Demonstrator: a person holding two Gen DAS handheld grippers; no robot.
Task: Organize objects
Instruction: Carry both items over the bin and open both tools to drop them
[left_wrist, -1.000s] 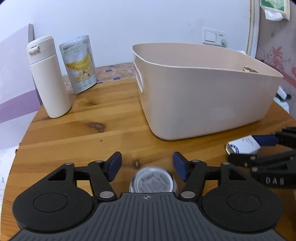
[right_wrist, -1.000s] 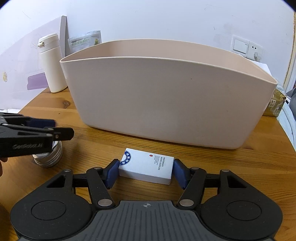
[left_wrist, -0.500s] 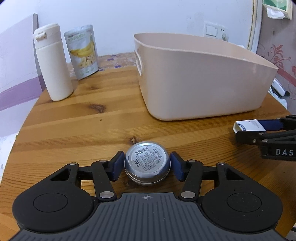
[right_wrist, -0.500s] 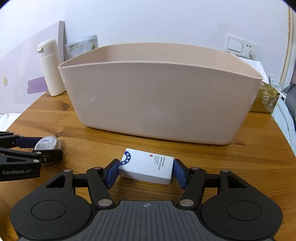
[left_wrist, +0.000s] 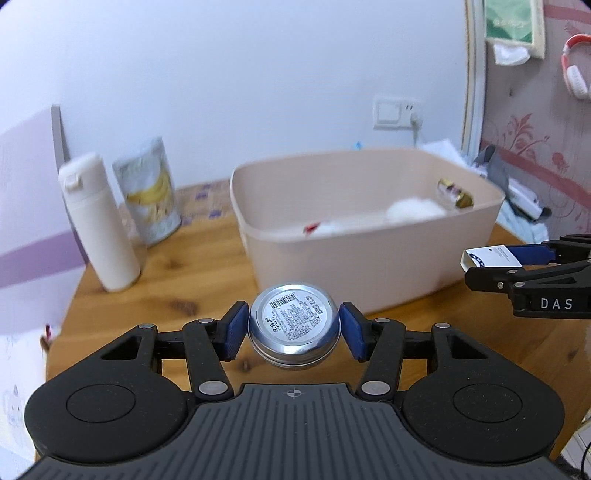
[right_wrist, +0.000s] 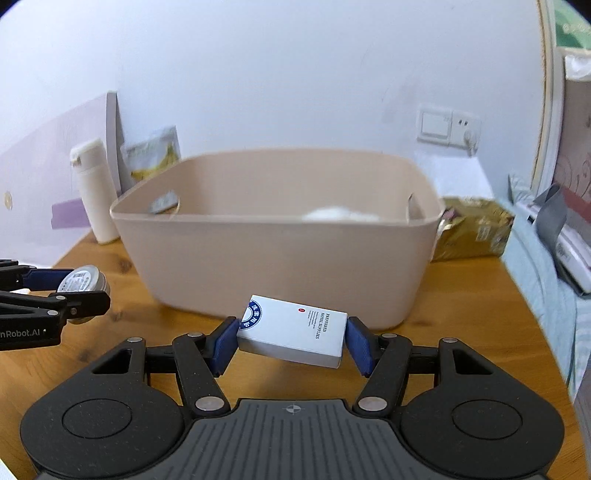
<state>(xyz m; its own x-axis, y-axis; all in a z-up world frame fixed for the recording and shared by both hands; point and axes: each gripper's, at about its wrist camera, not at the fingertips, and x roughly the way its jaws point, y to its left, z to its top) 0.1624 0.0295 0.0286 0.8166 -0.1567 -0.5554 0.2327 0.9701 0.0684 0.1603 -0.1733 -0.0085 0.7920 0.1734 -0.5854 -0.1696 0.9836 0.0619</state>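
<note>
We have just squeezed our left gripper (left_wrist: 293, 330) onto the round tin (left_wrist: 293, 325) and lifted it and the right gripper's (right_wrist: 291, 341) tightly held white box (right_wrist: 293, 330) off the table (left_wrist: 177, 273), ready for the tub (right_wrist: 280, 258).

right tool (right_wrist: 291, 341) clamps white box (right_wrist: 295, 330) | above table (right_wrist: 461, 295) | beige bin (right_wrist: 280, 258) behind

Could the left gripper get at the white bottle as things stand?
Probably not yet: the left gripper is shut on the round tin, so its jaws are occupied. The path over the table to the white bottle looks clear.
</note>
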